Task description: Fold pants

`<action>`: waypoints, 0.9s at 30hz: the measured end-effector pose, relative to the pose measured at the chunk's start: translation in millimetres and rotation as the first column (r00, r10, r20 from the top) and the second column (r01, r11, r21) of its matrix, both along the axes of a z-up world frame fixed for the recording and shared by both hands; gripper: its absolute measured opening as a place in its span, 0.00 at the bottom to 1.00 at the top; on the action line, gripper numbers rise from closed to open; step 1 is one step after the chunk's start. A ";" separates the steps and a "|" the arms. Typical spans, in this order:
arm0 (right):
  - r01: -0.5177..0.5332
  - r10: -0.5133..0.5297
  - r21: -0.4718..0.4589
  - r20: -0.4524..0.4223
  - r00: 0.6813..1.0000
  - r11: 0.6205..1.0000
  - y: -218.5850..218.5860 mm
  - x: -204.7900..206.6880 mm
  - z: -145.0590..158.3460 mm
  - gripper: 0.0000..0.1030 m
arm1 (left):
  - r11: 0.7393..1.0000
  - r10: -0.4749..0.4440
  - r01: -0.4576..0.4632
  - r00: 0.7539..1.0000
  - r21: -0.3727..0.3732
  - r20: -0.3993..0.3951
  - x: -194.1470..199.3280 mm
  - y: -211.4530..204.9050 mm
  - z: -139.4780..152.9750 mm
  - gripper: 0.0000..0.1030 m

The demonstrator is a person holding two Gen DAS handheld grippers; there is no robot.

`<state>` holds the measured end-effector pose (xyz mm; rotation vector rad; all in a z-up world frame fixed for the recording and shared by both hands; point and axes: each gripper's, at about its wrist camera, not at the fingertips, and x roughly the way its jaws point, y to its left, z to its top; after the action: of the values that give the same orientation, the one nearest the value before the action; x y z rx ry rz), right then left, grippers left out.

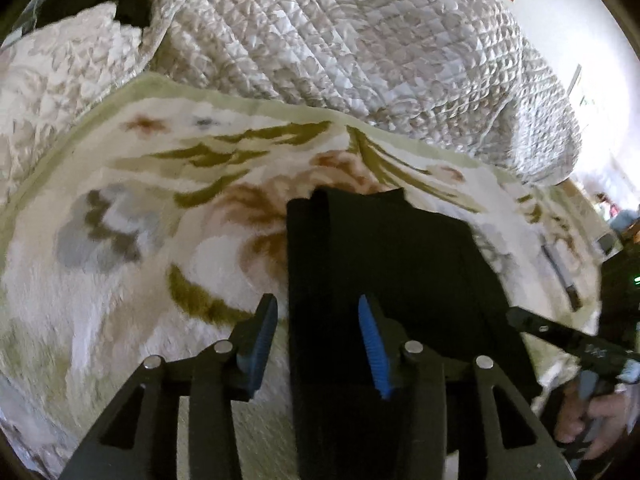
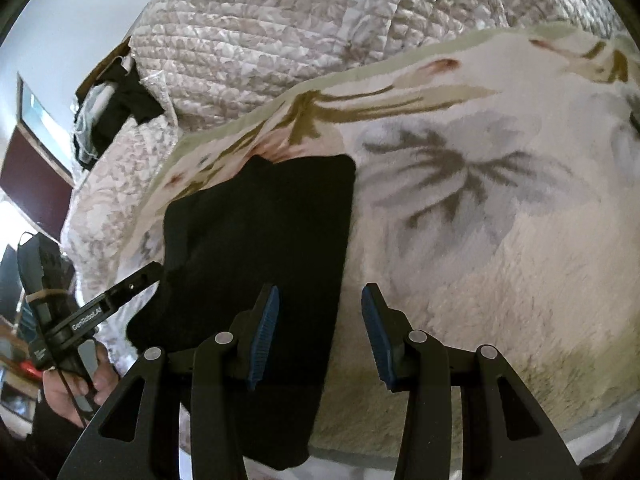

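Lying soft and limp at frame centre, the black pants want gripping at their near edge; left gripper and right gripper both gape empty.

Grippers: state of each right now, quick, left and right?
Left gripper: open, holding nothing, straddling the left edge of the black pants.
Right gripper: open, holding nothing, over the pants' right edge.

L gripper: my fingers apart, angled down, gripping nothing.
R gripper: fingers apart, angled down, nothing pinched.
Hands: each wrapped round its handle.
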<state>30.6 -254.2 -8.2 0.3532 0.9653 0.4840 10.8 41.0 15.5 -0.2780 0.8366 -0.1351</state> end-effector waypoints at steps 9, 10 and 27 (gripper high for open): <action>-0.026 0.029 0.111 -0.026 0.999 0.994 6.7 19.5 -13.9 0.43 | 0.999 -0.025 0.024 0.999 -0.023 -0.046 18.2 -12.4 -20.7 0.74; -0.027 0.031 0.117 -0.026 0.999 0.993 6.7 21.2 -15.0 0.43 | 1.000 -0.028 0.027 0.999 -0.011 -0.038 19.0 -15.1 -20.6 0.75; -0.062 0.056 0.100 0.060 0.997 0.993 22.1 27.1 14.7 0.17 | 0.990 -0.092 0.089 0.996 0.111 0.021 16.0 -47.4 11.6 0.23</action>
<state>57.7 -232.1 6.5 0.4013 0.8992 0.5953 26.8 -6.4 27.1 -0.1346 0.8281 -0.1763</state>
